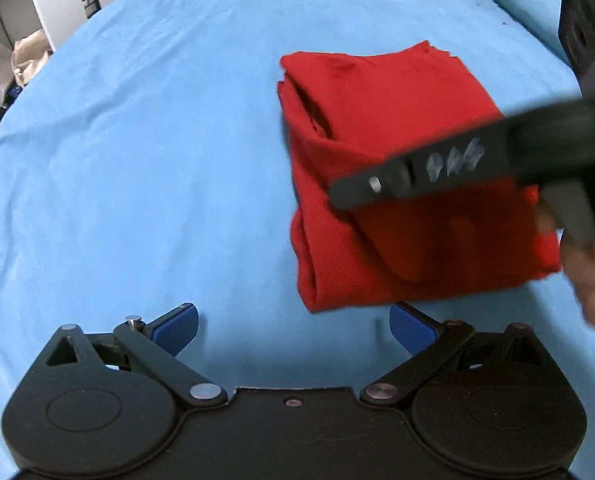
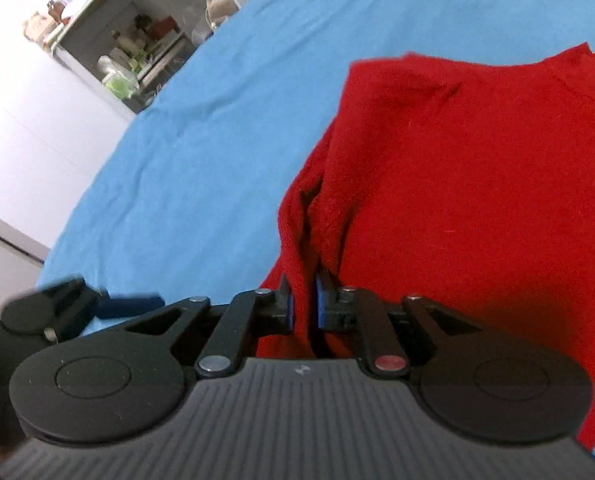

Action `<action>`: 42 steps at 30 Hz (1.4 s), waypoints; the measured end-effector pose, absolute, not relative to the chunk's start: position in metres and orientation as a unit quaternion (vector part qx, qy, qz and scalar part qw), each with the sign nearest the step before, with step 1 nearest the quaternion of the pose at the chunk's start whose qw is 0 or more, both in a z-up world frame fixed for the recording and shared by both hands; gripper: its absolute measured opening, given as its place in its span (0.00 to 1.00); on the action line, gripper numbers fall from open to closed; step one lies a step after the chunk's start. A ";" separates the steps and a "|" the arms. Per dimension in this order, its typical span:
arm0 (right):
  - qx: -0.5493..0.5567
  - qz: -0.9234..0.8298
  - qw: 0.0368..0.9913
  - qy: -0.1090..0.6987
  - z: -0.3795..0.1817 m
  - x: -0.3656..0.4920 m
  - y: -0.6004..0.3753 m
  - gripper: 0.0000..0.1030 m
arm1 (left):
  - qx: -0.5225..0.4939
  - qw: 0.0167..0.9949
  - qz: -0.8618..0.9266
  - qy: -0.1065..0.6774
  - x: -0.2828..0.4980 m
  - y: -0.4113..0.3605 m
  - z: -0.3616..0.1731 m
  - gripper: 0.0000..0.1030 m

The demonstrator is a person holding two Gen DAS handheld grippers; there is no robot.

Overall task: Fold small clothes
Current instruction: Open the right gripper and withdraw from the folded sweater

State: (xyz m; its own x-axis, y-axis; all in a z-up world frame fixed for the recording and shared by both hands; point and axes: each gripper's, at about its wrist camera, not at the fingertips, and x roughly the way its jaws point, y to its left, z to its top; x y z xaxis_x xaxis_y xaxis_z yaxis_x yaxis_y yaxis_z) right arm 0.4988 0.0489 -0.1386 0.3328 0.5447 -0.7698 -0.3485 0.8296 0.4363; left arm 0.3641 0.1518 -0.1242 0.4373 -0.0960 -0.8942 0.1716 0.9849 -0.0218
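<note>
One red garment point(image 1: 397, 168), a soft knit folded into a thick rectangle, lies on the blue sheet point(image 1: 137, 160) covering the worktop. Only the right wrist view shows the right tool point(image 2: 303, 304) with its blue pads nearly closed, pinching a ridge of the garment's near edge. The left wrist view shows the left tool point(image 1: 293, 326) spread wide and holding nothing, just short of the garment. A cluttered shelf point(image 2: 137, 56) stands beyond the sheet.

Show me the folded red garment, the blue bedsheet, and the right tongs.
Folded red knit garment point(image 1: 381, 112): left wrist view, top layer.
Blue cloth bedsheet point(image 1: 145, 152): left wrist view, bare stretch.
Right tongs point(image 2: 305, 304): right wrist view, between the fingertips pinching the garment's edge.
</note>
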 end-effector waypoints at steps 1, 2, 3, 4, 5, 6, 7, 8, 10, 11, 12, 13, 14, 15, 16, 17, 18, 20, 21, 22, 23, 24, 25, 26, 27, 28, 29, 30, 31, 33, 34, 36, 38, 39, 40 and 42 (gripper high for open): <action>0.103 0.282 0.810 0.504 -0.134 0.498 0.048 0.50 | 0.035 0.848 -0.083 0.522 0.363 0.151 -0.122 1.00; 0.105 0.287 0.812 0.498 -0.129 0.493 0.043 0.67 | 0.034 0.849 -0.088 0.520 0.364 0.151 -0.121 1.00; 0.099 0.288 0.819 0.486 -0.118 0.489 0.040 0.71 | 0.033 0.851 -0.092 0.517 0.364 0.151 -0.118 1.00; 0.090 0.290 0.830 0.468 -0.104 0.484 0.033 0.71 | 0.029 0.852 -0.095 0.514 0.364 0.151 -0.115 1.00; 0.087 0.289 0.838 0.454 -0.093 0.477 0.026 0.72 | 0.025 0.853 -0.097 0.512 0.363 0.154 -0.112 1.00; 0.084 0.279 0.850 0.440 -0.080 0.471 0.016 0.76 | 0.020 0.855 -0.098 0.509 0.363 0.153 -0.109 1.00; 0.077 0.261 0.862 0.428 -0.069 0.464 0.008 0.79 | 0.014 0.857 -0.098 0.506 0.363 0.153 -0.106 1.00; 0.066 0.234 0.877 0.415 -0.060 0.452 -0.003 0.82 | 0.007 0.859 -0.098 0.502 0.362 0.153 -0.104 1.00; 0.037 0.174 0.901 0.396 -0.052 0.429 -0.020 0.83 | -0.004 0.862 -0.097 0.498 0.363 0.144 -0.103 1.00; 0.025 0.149 0.906 0.396 -0.054 0.416 -0.028 0.83 | -0.006 0.863 -0.094 0.496 0.363 0.142 -0.102 1.00; 0.018 0.131 0.907 0.400 -0.061 0.406 -0.034 0.83 | -0.009 0.864 -0.091 0.495 0.364 0.139 -0.102 1.00; 0.011 0.112 0.907 0.406 -0.070 0.396 -0.036 0.83 | -0.011 0.864 -0.088 0.495 0.366 0.138 -0.104 1.00; 0.006 0.099 0.904 0.415 -0.081 0.387 -0.041 0.83 | -0.012 0.864 -0.085 0.496 0.365 0.137 -0.104 1.00; 0.000 0.088 0.901 0.425 -0.093 0.380 -0.040 0.83 | -0.014 0.864 -0.082 0.496 0.366 0.137 -0.106 1.00; -0.006 0.077 0.899 0.432 -0.105 0.372 -0.039 0.83 | -0.016 0.864 -0.080 0.497 0.366 0.136 -0.108 1.00; -0.011 0.069 0.897 0.437 -0.115 0.364 -0.037 0.83 | -0.017 0.863 -0.078 0.498 0.365 0.134 -0.105 1.00; -0.014 0.061 0.895 0.441 -0.126 0.359 -0.032 0.82 | -0.018 0.863 -0.077 0.500 0.366 0.134 -0.106 1.00; -0.014 0.043 0.894 0.445 -0.139 0.350 -0.027 0.81 | -0.018 0.861 -0.077 0.502 0.371 0.135 -0.110 1.00; -0.010 0.035 0.895 0.445 -0.145 0.350 -0.023 0.81 | -0.016 0.861 -0.077 0.502 0.373 0.135 -0.112 1.00; -0.003 0.027 0.896 0.443 -0.150 0.349 -0.021 0.81 | -0.014 0.861 -0.078 0.503 0.373 0.135 -0.111 1.00; 0.005 0.020 0.898 0.439 -0.152 0.345 -0.030 0.81 | -0.013 0.861 -0.079 0.502 0.373 0.134 -0.111 1.00; 0.012 0.014 0.900 0.436 -0.154 0.348 -0.027 0.81 | -0.012 0.861 -0.080 0.502 0.373 0.134 -0.111 1.00; 0.016 0.007 0.901 0.433 -0.156 0.343 -0.033 0.81 | -0.012 0.861 -0.081 0.502 0.373 0.134 -0.111 1.00; 0.017 0.002 0.903 0.429 -0.157 0.343 -0.035 0.81 | -0.012 0.861 -0.081 0.502 0.374 0.134 -0.112 1.00; 0.016 -0.002 0.903 0.429 -0.160 0.342 -0.035 0.81 | -0.012 0.861 -0.082 0.501 0.375 0.135 -0.113 1.00; 0.009 -0.005 0.902 0.431 -0.162 0.344 -0.033 0.81 | -0.012 0.862 -0.082 0.501 0.375 0.135 -0.113 1.00; 0.004 -0.006 0.903 0.430 -0.164 0.349 -0.029 0.81 | -0.013 0.862 -0.082 0.500 0.375 0.135 -0.114 1.00; 0.001 -0.006 0.904 0.429 -0.165 0.350 -0.028 0.81 | -0.014 0.862 -0.081 0.500 0.375 0.135 -0.114 1.00; -0.002 -0.006 0.904 0.427 -0.166 0.352 -0.028 0.82 | -0.016 0.863 -0.080 0.499 0.376 0.135 -0.115 1.00; -0.006 -0.006 0.906 0.424 -0.167 0.352 -0.027 0.82 | -0.019 0.864 -0.076 0.497 0.376 0.135 -0.115 1.00; -0.004 -0.007 0.907 0.421 -0.166 0.351 -0.028 0.81 | -0.020 0.864 -0.073 0.497 0.376 0.135 -0.115 1.00; 0.008 -0.009 0.912 0.410 -0.161 0.353 -0.030 0.81 | -0.025 0.865 -0.069 0.496 0.377 0.136 -0.115 1.00; 0.018 -0.013 0.921 0.389 -0.152 0.349 -0.033 0.81 | -0.031 0.866 -0.067 0.495 0.379 0.138 -0.115 1.00; 0.020 -0.014 0.924 0.382 -0.148 0.348 -0.033 0.81 | -0.033 0.866 -0.065 0.495 0.379 0.139 -0.115 1.00; 0.020 -0.016 0.925 0.379 -0.147 0.348 -0.033 0.81 | -0.036 0.866 -0.064 0.495 0.380 0.139 -0.115 1.00; 0.015 -0.019 0.920 0.390 -0.151 0.352 -0.031 0.81 | -0.039 0.865 -0.064 0.495 0.382 0.141 -0.115 1.00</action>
